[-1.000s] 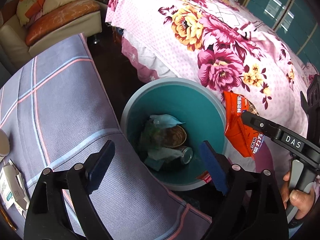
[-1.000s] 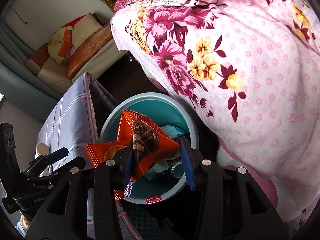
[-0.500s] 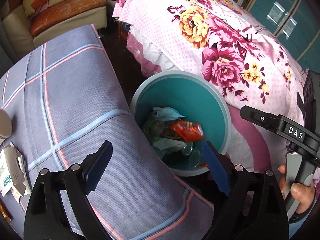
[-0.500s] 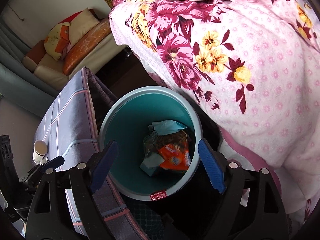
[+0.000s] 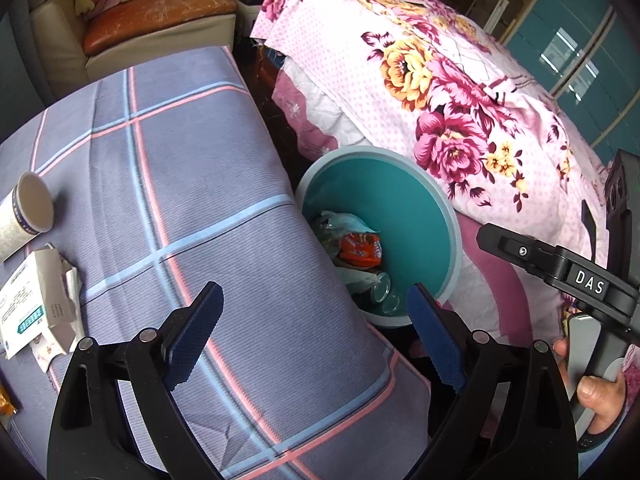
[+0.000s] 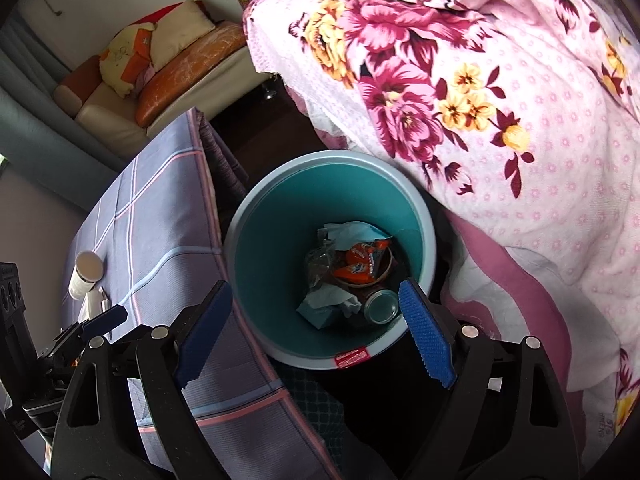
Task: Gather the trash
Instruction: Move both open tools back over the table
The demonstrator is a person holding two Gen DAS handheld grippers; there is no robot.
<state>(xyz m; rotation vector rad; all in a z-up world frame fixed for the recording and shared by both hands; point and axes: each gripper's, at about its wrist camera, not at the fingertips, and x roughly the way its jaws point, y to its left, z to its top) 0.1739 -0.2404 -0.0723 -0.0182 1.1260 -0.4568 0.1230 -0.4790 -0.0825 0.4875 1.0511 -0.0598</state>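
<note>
Inside the teal bin (image 6: 256, 240), on top of the rubbish at its bottom, lies the orange snack wrapper (image 6: 362, 266), crumpled and resting partly in a small round bowl. Beside it I see pale blue tissue (image 6: 324, 306), a clear plastic scrap and a metal can (image 6: 382, 306) lying on its side with its open end toward the camera. The bin stands on the dark floor between the table's plaid cloth (image 5: 224, 184) and the bed's pink floral quilt (image 6: 500, 92), whose edge hangs over the bin's far rim. My right gripper (image 6: 316, 330) hangs above the bin's near rim with its blue pads spread wide and nothing between them; the wrapper lies well below, free of both pads. My left gripper (image 5: 314, 334) stands over the corner of the table, its jaws likewise wide apart and empty. In the left wrist view the right-hand tool shows at the picture's edge, with a hand (image 5: 596, 396) wrapped on its handle. On the cloth to the left lie a paper cup (image 5: 26, 214) tipped on its side and, just below it, a torn white carton (image 5: 40, 308). Farther off, a cream sofa (image 5: 132, 36) carries orange cushions.
</note>
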